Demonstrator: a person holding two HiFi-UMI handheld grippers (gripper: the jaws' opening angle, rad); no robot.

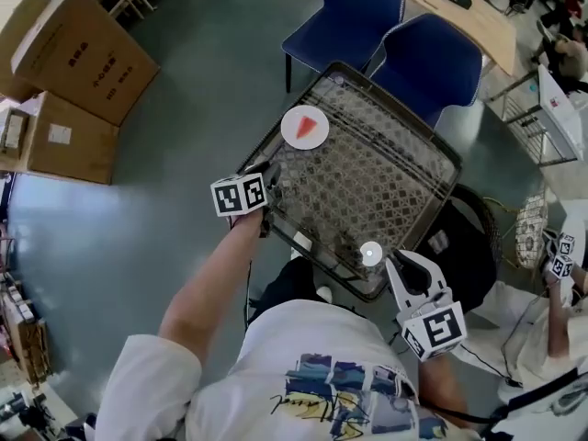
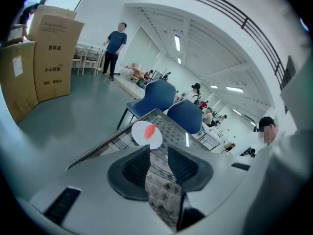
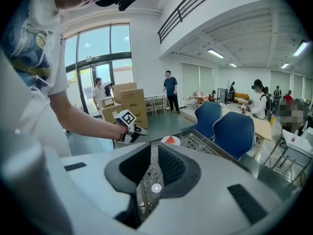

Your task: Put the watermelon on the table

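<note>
Reaching for the watermelon point(image 1: 303, 125) is looking like the step in hand, since the red slice is lying on a white plate point(image 1: 291, 141) near the far left corner of the bench point(image 1: 377, 177) and neither claw is touching it. The left claw point(image 1: 273, 180) is hovering at the bench's left edge, near the plate. Its jaws are parted a little, with only the patterned top showing through the gap. The right claw point(image 1: 402, 265) is hanging over the near edge, well apart from the plate, its jaws parted by a thin slit and likewise gripping nothing. The left one is sitting closer, so it is probably the better one to use. Widening it first, coming in low and level, and closing on the slice's broad end rather than its tip should be keeping the piece from sliding on the smooth plate. Squeezing gently is mattering too. The plate is holding just this one slice. Cardboard boxes point(image 1: 83, 58) are standing shut on the floor, so their contents are not showing.
</note>
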